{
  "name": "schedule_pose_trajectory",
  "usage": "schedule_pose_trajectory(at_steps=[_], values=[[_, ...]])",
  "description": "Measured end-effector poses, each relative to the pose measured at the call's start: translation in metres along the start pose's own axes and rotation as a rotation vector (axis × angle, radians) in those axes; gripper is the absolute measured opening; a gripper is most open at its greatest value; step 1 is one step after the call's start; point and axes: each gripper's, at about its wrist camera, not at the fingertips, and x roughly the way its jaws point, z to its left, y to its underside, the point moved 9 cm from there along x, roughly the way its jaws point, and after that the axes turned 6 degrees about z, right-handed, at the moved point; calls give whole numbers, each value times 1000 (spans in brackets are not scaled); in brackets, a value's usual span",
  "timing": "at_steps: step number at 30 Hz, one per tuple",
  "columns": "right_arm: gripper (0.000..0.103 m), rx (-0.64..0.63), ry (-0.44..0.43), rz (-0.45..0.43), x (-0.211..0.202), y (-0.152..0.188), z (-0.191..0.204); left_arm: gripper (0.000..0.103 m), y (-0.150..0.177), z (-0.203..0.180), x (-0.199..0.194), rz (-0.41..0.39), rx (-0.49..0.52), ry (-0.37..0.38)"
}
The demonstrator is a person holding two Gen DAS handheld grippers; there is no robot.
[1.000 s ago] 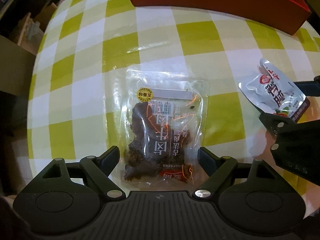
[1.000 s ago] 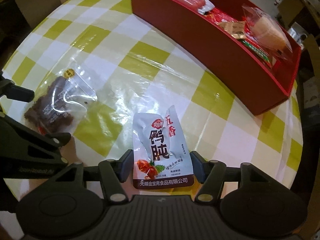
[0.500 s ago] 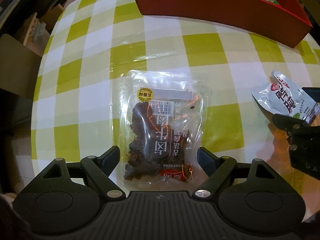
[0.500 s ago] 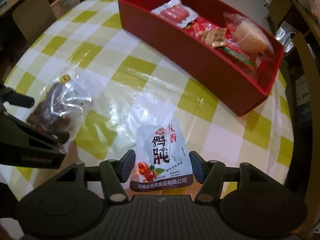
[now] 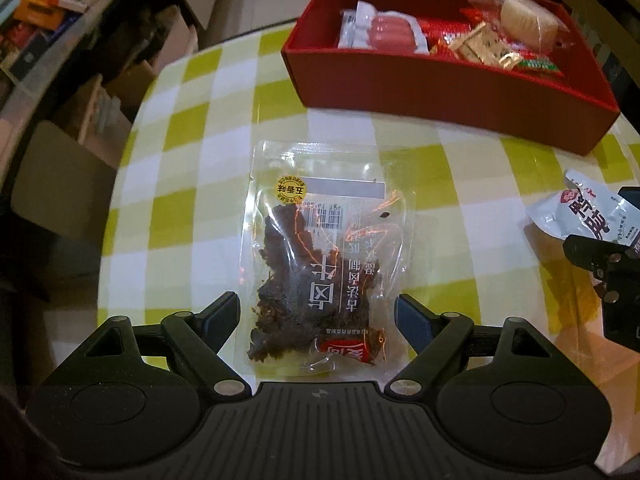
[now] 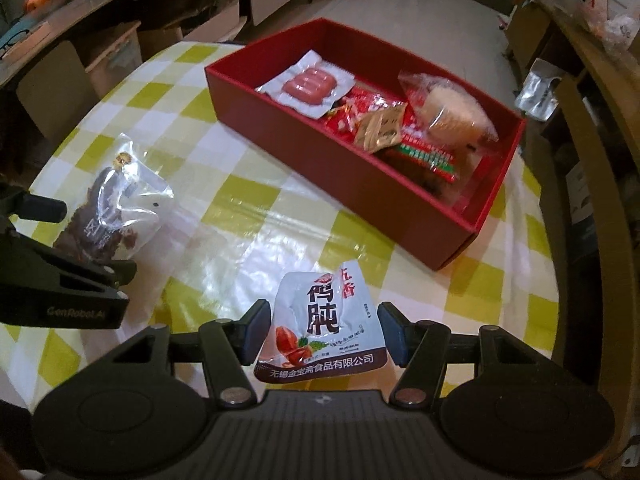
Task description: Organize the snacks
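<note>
A clear packet of dark beef jerky (image 5: 320,256) is held between the fingers of my left gripper (image 5: 316,316), lifted off the checked table; it also shows in the right wrist view (image 6: 108,216). A white duck-gizzard pouch (image 6: 324,328) is held between the fingers of my right gripper (image 6: 320,332), also raised; it shows in the left wrist view (image 5: 588,212). The red box (image 6: 384,196) stands ahead, holding sausages (image 6: 308,84), a cake in a bag (image 6: 452,112) and several red packets.
The round table has a yellow and white checked cloth (image 6: 240,216) under shiny plastic. Its edge curves close on the left (image 5: 120,184). Cardboard boxes and shelves (image 5: 100,60) stand beyond it. A wooden counter (image 6: 592,80) runs along the right.
Both grippers have risen and tilted up with their packets. The red box's inside has come into view in both cameras and the table looks farther away.
</note>
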Motion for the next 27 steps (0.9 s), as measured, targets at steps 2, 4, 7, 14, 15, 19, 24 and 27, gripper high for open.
schedule_pose_trajectory(at_steps=[2, 4, 7, 14, 15, 19, 24, 27], values=[[65, 10, 9, -17, -3, -5, -5, 88, -5, -2, -3, -4, -8, 20], [65, 22, 13, -35, -7, -11, -11, 88, -11, -3, -7, -21, -10, 25], [65, 37, 18, -60, -12, -20, -18, 88, -24, -4, -16, -58, -11, 14], [65, 70, 22, -142, -32, -48, -33, 88, -54, -11, -29, -118, -29, 10], [65, 74, 27, -153, -34, -52, -35, 88, -58, -12, -30, -123, -29, 13], [65, 85, 40, -185, -40, -66, -43, 88, -74, -13, -35, -147, -36, 11], [65, 85, 63, -212, -41, -83, -52, 87, -97, -13, -40, -178, -54, 7], [65, 81, 90, -228, -41, -94, -59, 87, -111, -17, -41, -189, -55, 7]])
